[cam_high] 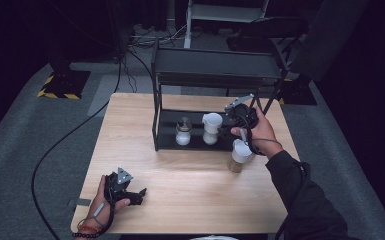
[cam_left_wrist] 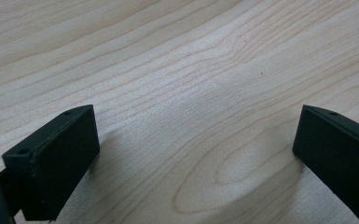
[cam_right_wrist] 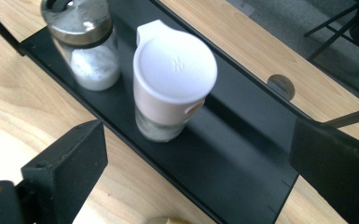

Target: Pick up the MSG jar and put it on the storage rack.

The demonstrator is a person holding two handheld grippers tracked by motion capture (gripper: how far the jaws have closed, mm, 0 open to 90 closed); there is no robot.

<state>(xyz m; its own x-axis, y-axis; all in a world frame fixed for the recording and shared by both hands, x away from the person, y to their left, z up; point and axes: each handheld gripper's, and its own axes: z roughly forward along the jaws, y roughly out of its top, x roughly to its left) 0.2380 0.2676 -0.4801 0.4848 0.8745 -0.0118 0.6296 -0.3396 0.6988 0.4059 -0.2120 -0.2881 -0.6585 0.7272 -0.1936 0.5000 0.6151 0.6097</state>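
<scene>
Seemingly upright, white-lidded jar (cam_right_wrist: 173,84) stands before right gripper (cam_right_wrist: 196,186).

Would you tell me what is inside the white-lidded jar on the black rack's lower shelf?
Through the clear base of the white-lidded jar, below the lid's skirt, a pale whitish filling shows. The white lid covers the upper part, so the fill level cannot be seen. It stands on the black rack's lower shelf.

wooden table (cam_high: 180,200), black cable (cam_high: 45,165) (floor)
</scene>
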